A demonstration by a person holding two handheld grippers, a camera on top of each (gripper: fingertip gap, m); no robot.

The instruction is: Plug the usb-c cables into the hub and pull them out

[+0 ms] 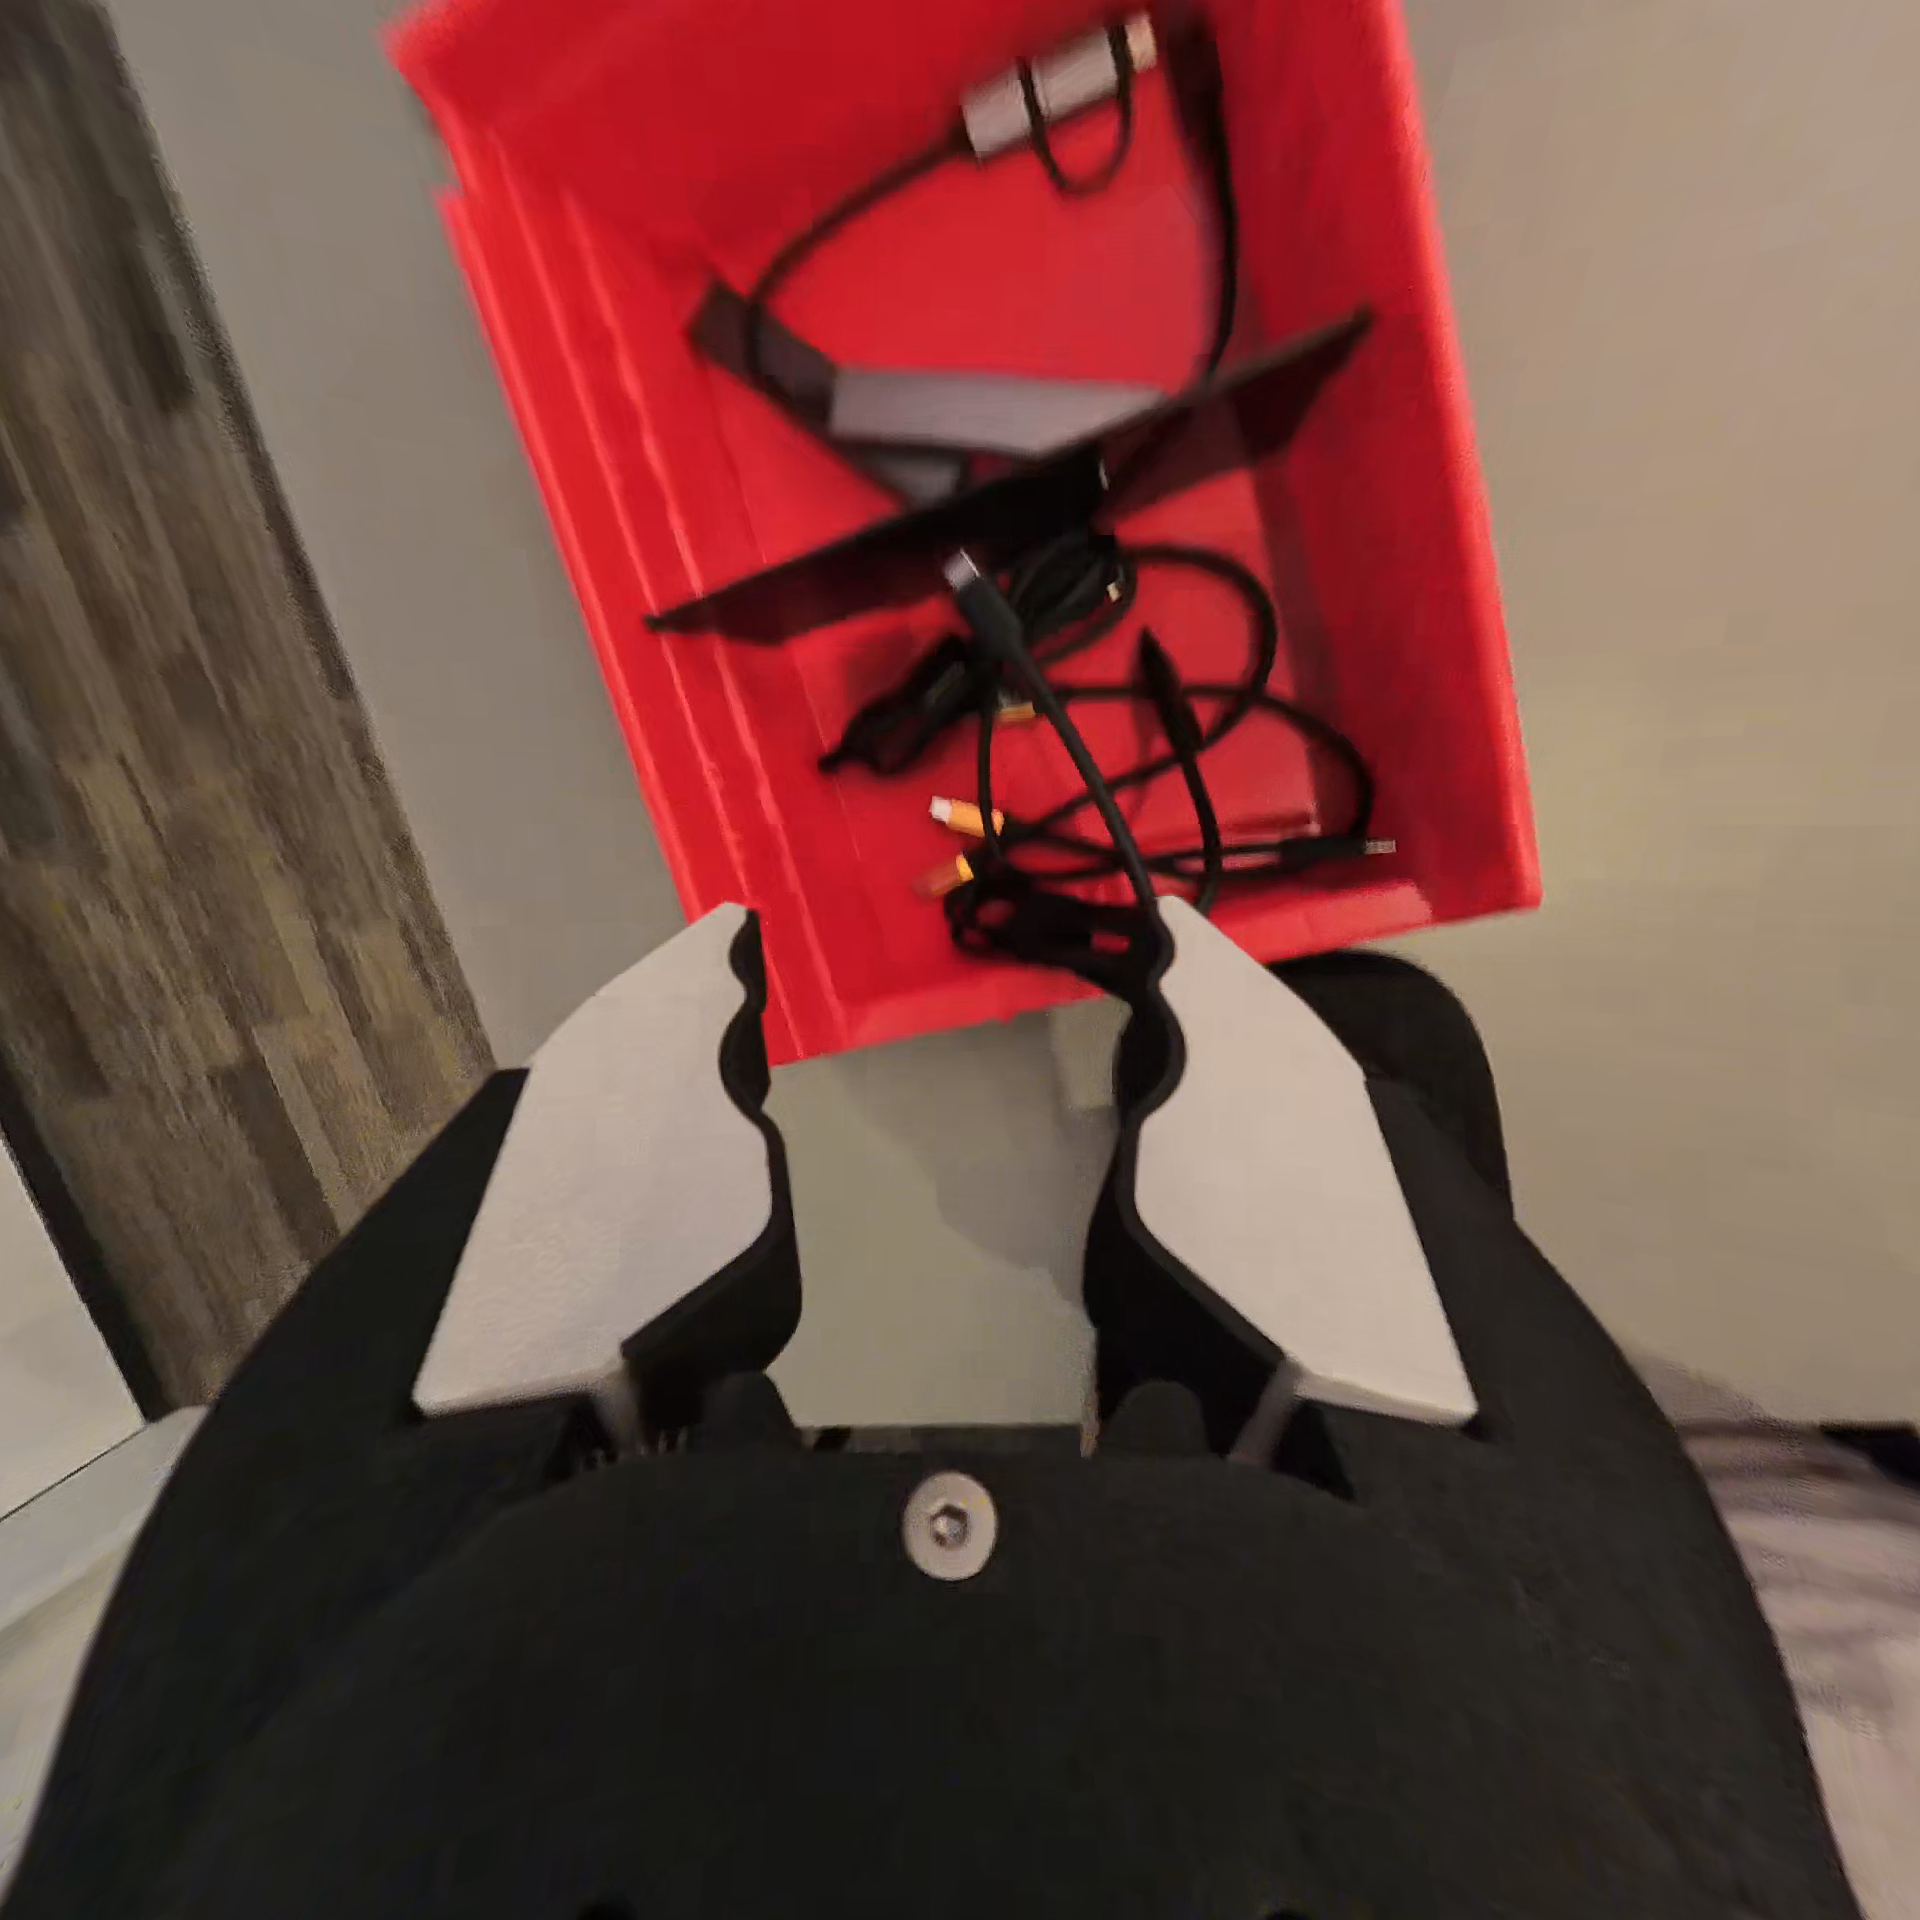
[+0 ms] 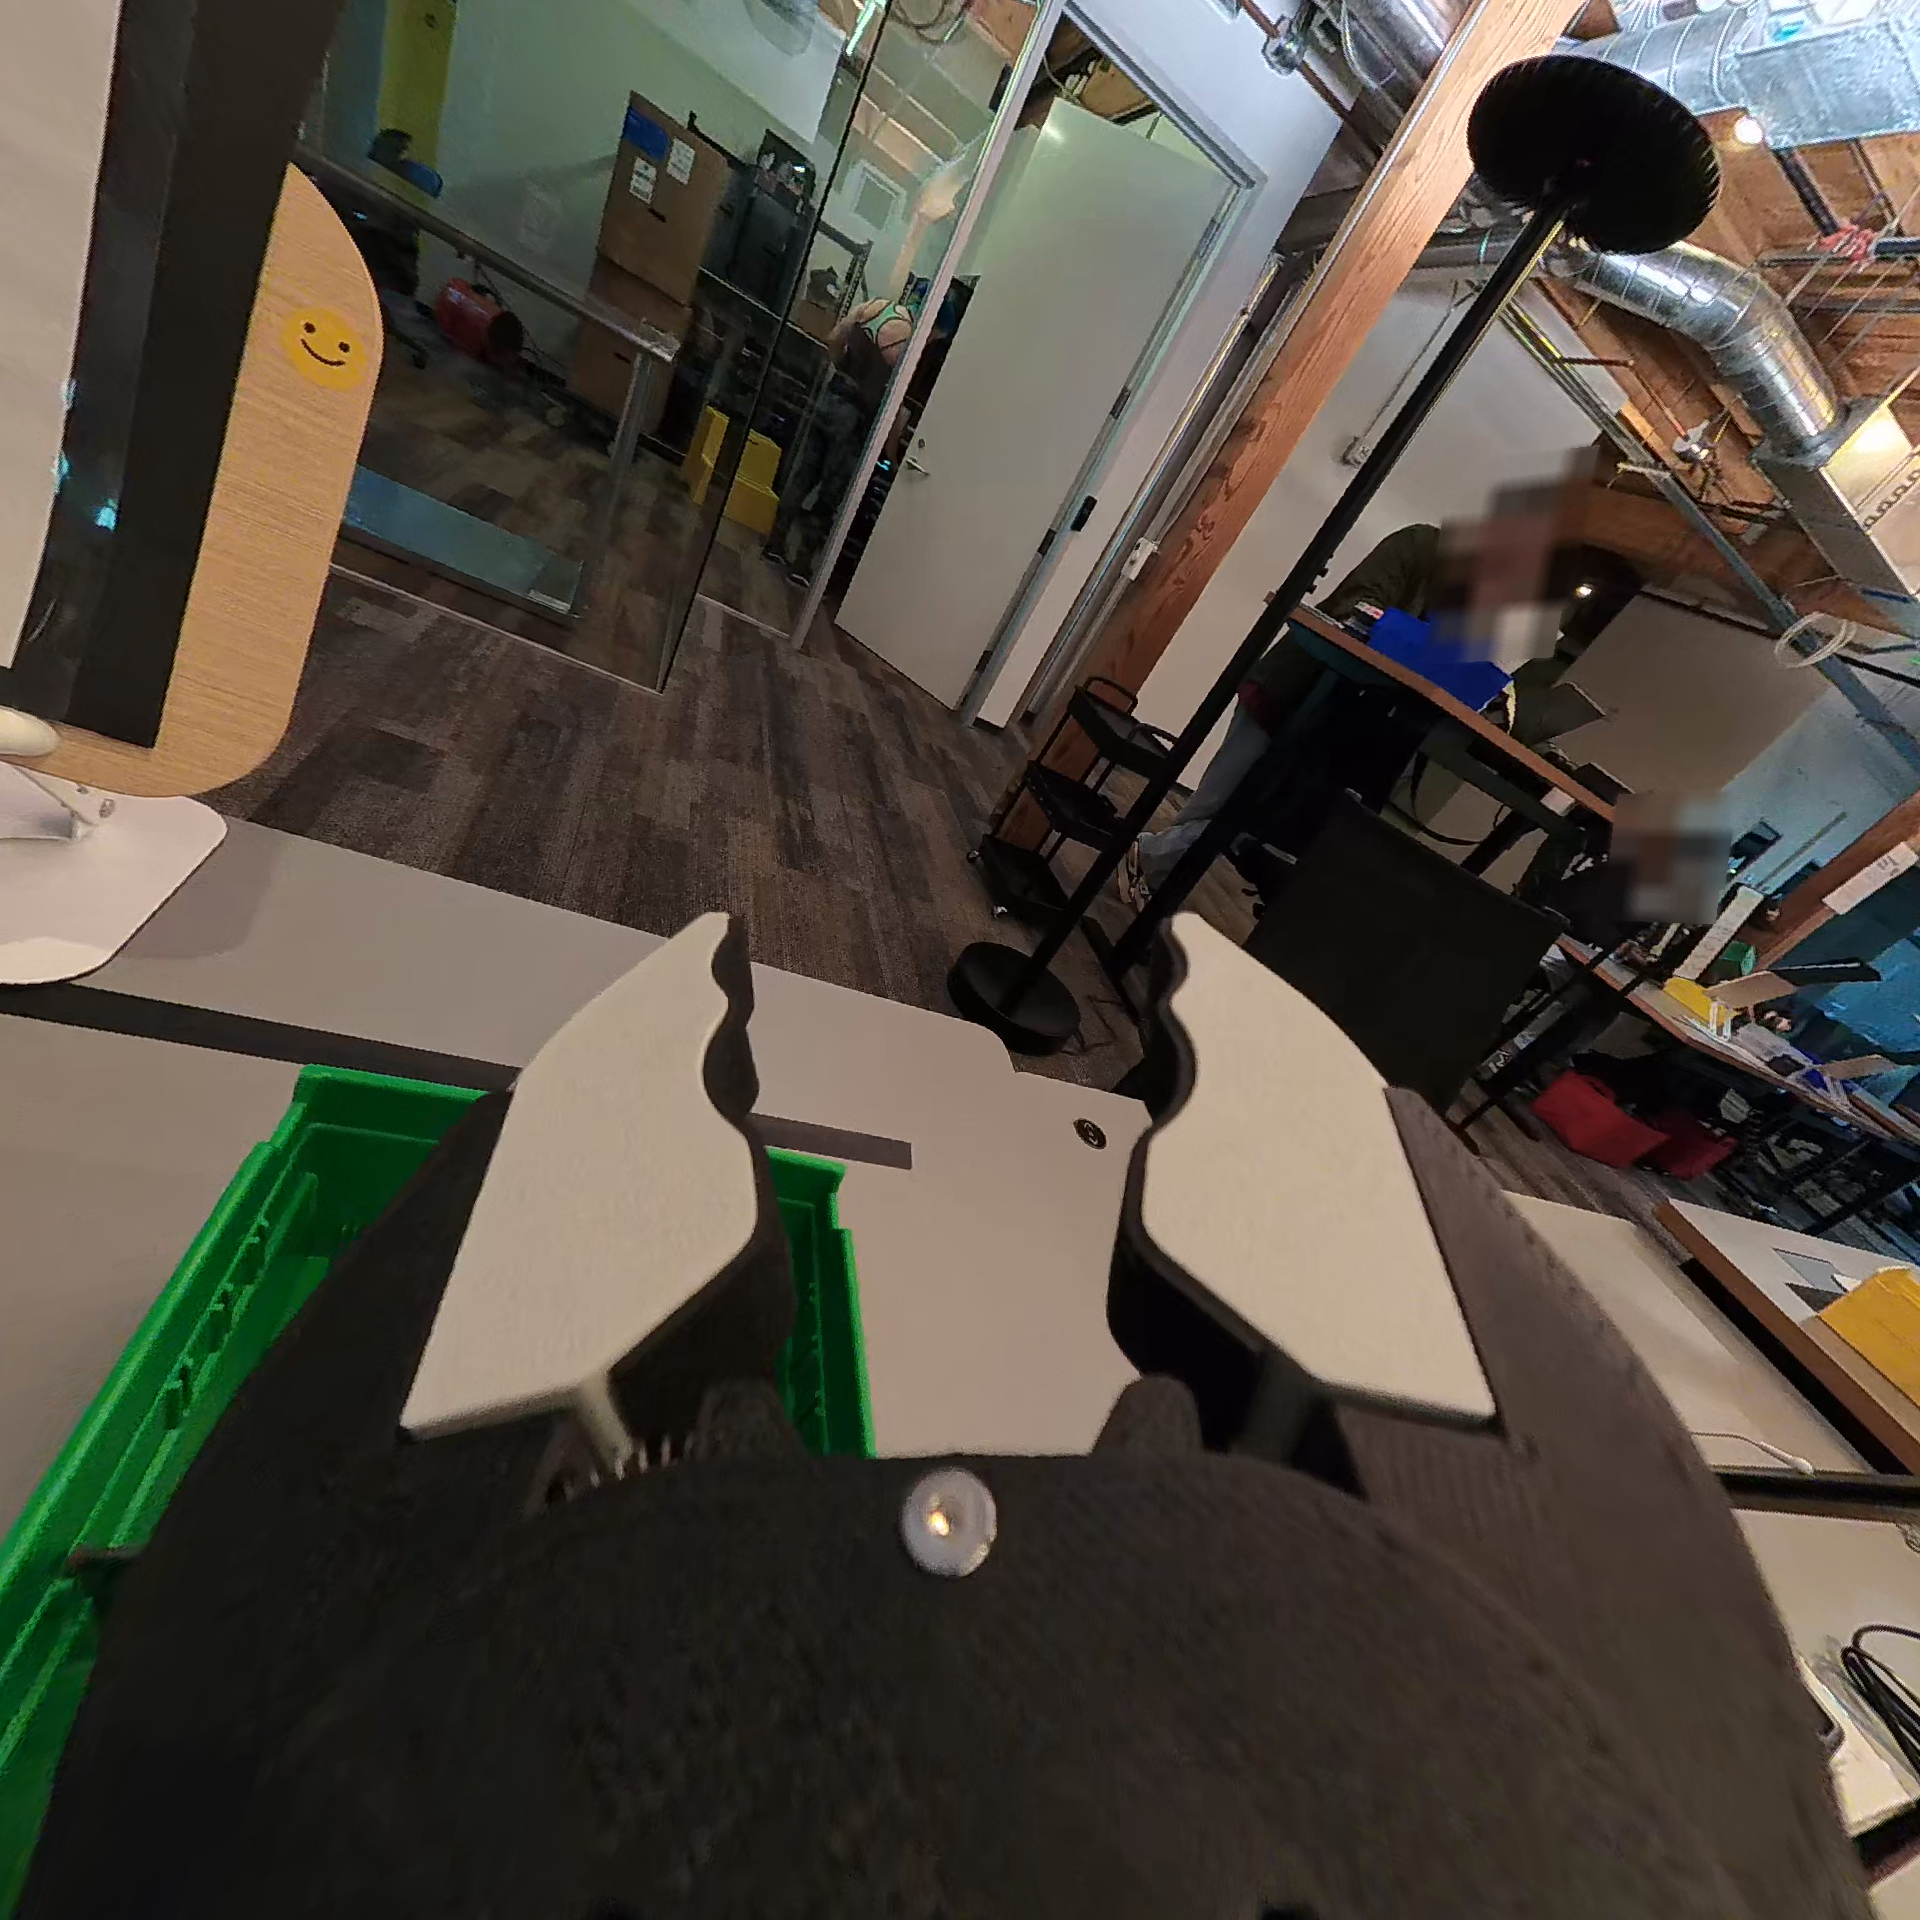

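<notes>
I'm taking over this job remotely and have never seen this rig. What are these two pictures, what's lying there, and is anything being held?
There is no robot arm: a person holds a two-finger gripper in each hand, and a camera on each looks forward along its fingers.

The left wrist view shows the left gripper open and holding nothing. It faces a red bin on a pale table. In the bin lie a grey hub, a smaller grey adapter at the far end, and a tangle of black cables, some with orange plugs. Whether any cable is plugged into the hub is too blurred to tell.

The right wrist view shows the right gripper, also open and holding nothing. It points out over the room, with a green bin below it.
</notes>
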